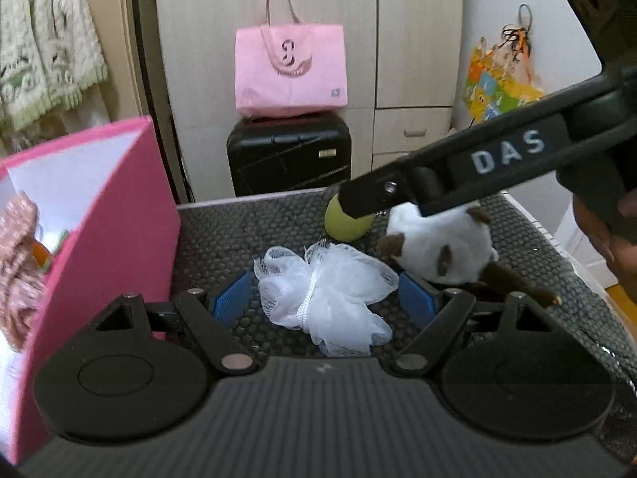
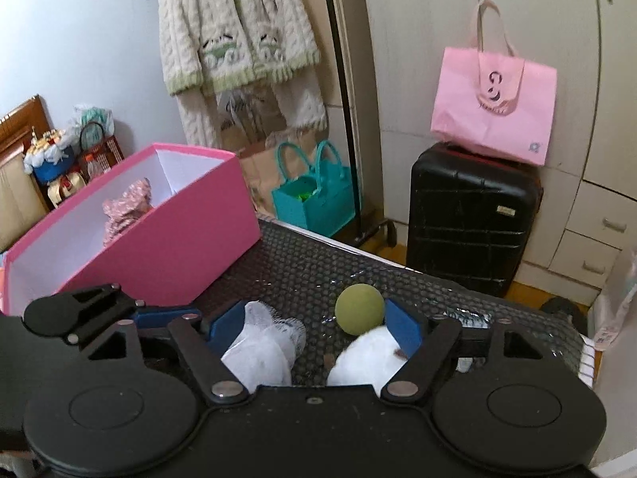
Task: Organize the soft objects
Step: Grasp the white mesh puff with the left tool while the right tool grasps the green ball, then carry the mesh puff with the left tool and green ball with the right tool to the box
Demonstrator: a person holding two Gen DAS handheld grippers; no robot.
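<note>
White gathered-mesh bath pouf (image 1: 324, 292) lies mid-mat on the black dimpled rubber mat (image 1: 239, 231), between the left gripper's (image 1: 322, 298) spread blue pads, untouched. Beside it, a fluffy white plush toy (image 1: 442, 247) and matte green ball (image 2: 359, 309) sit between the right gripper's (image 2: 314, 326) parted fingers.

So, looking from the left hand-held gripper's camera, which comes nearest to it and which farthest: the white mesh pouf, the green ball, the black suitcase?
1. White mesh pouf: between the open fingers of the left hand-held gripper, on the mat.
2. Green ball: farther back on the mat, partly hidden by the other gripper.
3. Black suitcase: beyond the table, by the wardrobe.
</note>
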